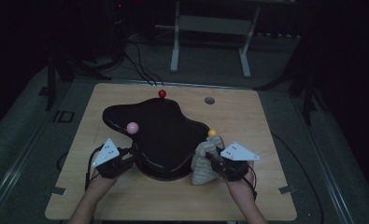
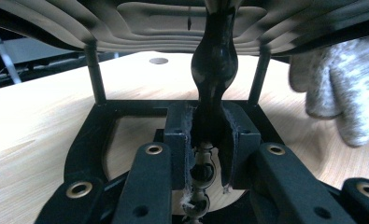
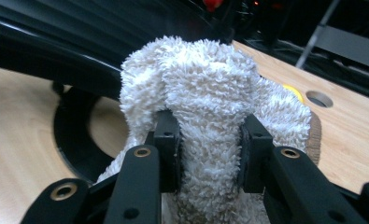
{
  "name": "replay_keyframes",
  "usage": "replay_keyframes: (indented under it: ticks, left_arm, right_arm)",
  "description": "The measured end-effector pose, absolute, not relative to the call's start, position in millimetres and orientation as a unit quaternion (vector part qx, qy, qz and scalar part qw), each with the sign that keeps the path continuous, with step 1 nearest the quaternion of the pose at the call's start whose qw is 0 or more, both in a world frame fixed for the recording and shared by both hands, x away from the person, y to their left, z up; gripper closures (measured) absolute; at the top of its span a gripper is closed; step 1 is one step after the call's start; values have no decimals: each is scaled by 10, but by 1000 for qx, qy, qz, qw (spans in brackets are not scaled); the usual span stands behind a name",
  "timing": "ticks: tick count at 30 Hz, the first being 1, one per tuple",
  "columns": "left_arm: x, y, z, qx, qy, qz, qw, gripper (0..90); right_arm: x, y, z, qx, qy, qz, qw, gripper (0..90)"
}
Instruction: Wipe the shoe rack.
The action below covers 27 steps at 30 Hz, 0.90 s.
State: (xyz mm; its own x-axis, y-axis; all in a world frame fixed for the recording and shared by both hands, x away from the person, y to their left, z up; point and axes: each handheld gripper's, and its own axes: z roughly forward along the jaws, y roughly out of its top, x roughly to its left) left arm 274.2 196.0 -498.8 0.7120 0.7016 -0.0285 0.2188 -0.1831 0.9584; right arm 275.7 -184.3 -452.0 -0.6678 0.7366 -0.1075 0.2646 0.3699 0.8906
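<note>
Two handheld grippers work at the glossy black, wavy-edged tray [image 1: 163,135] standing on a black base frame [image 2: 126,109] at the centre of the light wooden table [image 1: 126,196]. At the tray's near-left edge, the left gripper [image 1: 126,161] has its jaws clamped on a rounded black post [image 2: 214,70] under the tray. At the tray's near-right edge, the right gripper [image 1: 212,158] has its jaws pinched on a fluffy white-grey terry cloth [image 3: 205,107], which bulges above the jaws and hangs against the tray's rim. Three small balls sit around the tray: a pink ball [image 1: 132,127] at its left side, a red ball [image 1: 162,94] at its far edge, and a yellow ball [image 1: 212,133] just behind the cloth.
</note>
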Motion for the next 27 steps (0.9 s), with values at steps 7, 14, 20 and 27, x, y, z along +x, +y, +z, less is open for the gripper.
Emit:
replay_keyframes:
  ticks: [7,14,20,27]
  left_arm:
    - [2753,1968,-4982,741,309,219,554,741]
    - [2758,1969,-4983,741,310,217,555,742]
    - [2768,1979,-4991,740,308,212,559,742]
    - [2769,1981,-4983,743,307,213,555,742]
  right_arm:
    - [2820,-1908,-4578,328,795,446,248,669]
    - [2985,-1924,-4762,348,804,423,231,669]
    - [3075,-2099,-4614,371,780,434,256,669]
    - [3259,-2055,-4726,390,777,426,249,675]
